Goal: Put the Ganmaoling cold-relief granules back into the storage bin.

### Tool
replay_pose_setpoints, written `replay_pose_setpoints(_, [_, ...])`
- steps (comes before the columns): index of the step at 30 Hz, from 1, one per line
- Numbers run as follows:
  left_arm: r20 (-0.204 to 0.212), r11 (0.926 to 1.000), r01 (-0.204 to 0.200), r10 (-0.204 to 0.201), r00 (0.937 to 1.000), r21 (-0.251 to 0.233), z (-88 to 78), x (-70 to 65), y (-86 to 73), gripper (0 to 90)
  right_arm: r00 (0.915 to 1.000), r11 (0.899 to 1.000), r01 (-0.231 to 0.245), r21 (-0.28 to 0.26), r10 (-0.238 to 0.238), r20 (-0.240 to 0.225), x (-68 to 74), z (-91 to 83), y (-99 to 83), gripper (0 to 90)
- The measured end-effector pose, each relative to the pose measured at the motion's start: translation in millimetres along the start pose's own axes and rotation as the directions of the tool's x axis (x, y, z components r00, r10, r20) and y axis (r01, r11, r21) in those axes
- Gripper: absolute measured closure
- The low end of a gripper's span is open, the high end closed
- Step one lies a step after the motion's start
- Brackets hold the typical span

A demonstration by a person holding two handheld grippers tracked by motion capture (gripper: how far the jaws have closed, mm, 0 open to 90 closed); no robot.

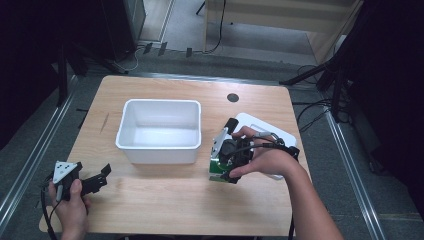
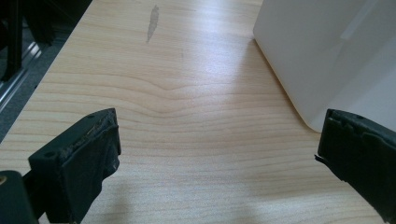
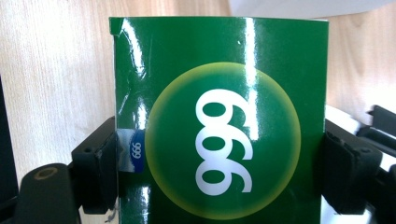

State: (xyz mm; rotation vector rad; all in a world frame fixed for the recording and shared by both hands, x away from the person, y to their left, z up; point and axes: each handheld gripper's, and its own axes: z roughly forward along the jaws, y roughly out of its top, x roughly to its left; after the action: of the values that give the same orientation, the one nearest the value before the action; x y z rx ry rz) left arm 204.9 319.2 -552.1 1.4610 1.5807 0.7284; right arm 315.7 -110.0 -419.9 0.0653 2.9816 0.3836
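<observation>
A green box (image 3: 219, 121) with a yellow-rimmed circle and white digits sits between the two jaws of my right gripper (image 3: 219, 163), whose pads press on both its sides. In the high view the same box (image 1: 218, 161) hangs just right of the white tub (image 1: 160, 131), held by my right gripper (image 1: 231, 152) a little above the wooden table (image 1: 165, 195). My left gripper (image 1: 102, 176) rests low at the table's front left corner. Its jaws stand wide apart with nothing between them, and bare wood lies under my left gripper (image 2: 217, 149).
The white tub's corner (image 2: 317, 56) rises at the upper right of the left gripper view. A white flat board (image 1: 265, 131) lies under and behind the right hand. A dark round hole (image 1: 232, 97) marks the table's far side. Black stands and cables surround the table.
</observation>
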Motion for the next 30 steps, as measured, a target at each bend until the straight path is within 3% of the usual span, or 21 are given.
replay_pose_setpoints(8, [-0.007, 1.0000, 0.000, 0.000, 1.0000, -0.009, -0.8, -0.6, -0.2, 0.0, 0.9999, 0.999, 0.012, -0.033, -0.012, 0.009, -22.8, -14.4, -2.7, 15.9])
replay_pose_setpoints(10, [-0.008, 0.9999, 0.000, 0.000, 1.0000, -0.013, -0.8, -0.7, -0.4, 0.0, 1.0000, 0.999, -0.005, -0.042, 0.005, 0.001, -30.3, -16.8, -3.1, 15.9])
replay_pose_setpoints(17, [-0.007, 0.9999, 0.004, -0.004, 1.0000, -0.016, -0.7, -0.4, -0.4, 0.0, 0.9995, 1.000, -0.006, -0.009, 0.006, 0.031, -56.1, -23.7, 0.2, 15.9])
replay_pose_setpoints(24, [-0.002, 0.9998, 0.009, -0.009, 1.0000, -0.019, -0.9, 0.6, -0.2, 0.0, 0.9992, 0.999, -0.008, -0.034, 0.010, 0.038, -74.5, -31.4, 8.6, 15.9])
replay_pose_setpoints(30, [-0.001, 0.9998, 0.011, -0.012, 0.9999, -0.016, -1.0, 1.2, 0.0, 0.0, 0.9990, 1.000, -0.010, -0.019, 0.011, 0.044, -86.9, -37.9, 17.1, 15.9])
